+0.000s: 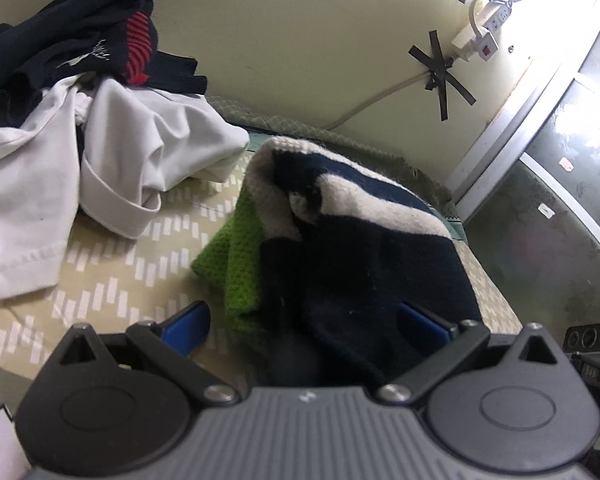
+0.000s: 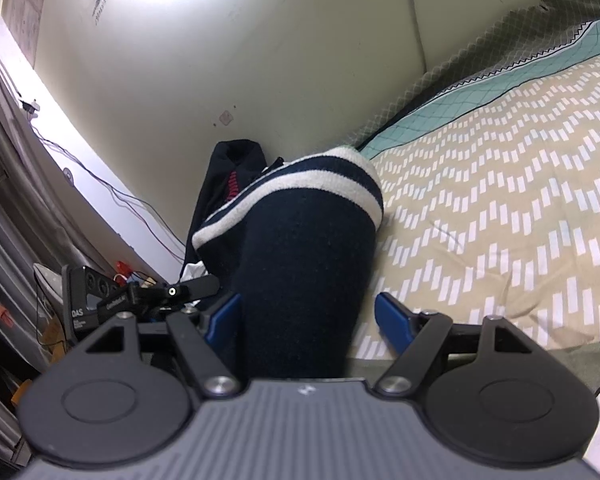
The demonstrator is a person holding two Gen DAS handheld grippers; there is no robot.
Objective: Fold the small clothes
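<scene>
Right tool (image 2: pixel 306 320) straddles navy garment (image 2: pixel 300 264), open bedspread (image 2: pixel 500 208) beside.

- Bedsheet (image 2: pixel 500 200): beige with rows of small white bars, a teal diamond-checked band along its far edge, bordered by a black-and-white zigzag line.
- Olive quilted cover (image 2: pixel 452 68) bunched between the sheet and the wall.
- Wall (image 1: pixel 300 32): pale cream and scuffed.
- Black tape (image 1: pixel 440 68) in crosses pins a white cable (image 1: pixel 364 108) to the wall.
- White power strip (image 1: pixel 496 20) near the bright upper corner, with a small red and white box (image 1: pixel 488 50) just below it.
- Dark patterned glass panels (image 1: pixel 560 184) in a pale metal frame.
- Thin wires (image 2: pixel 112 196) trailing down the far wall.
- Black device (image 2: pixel 96 296) with round sockets, among clutter on the floor.
</scene>
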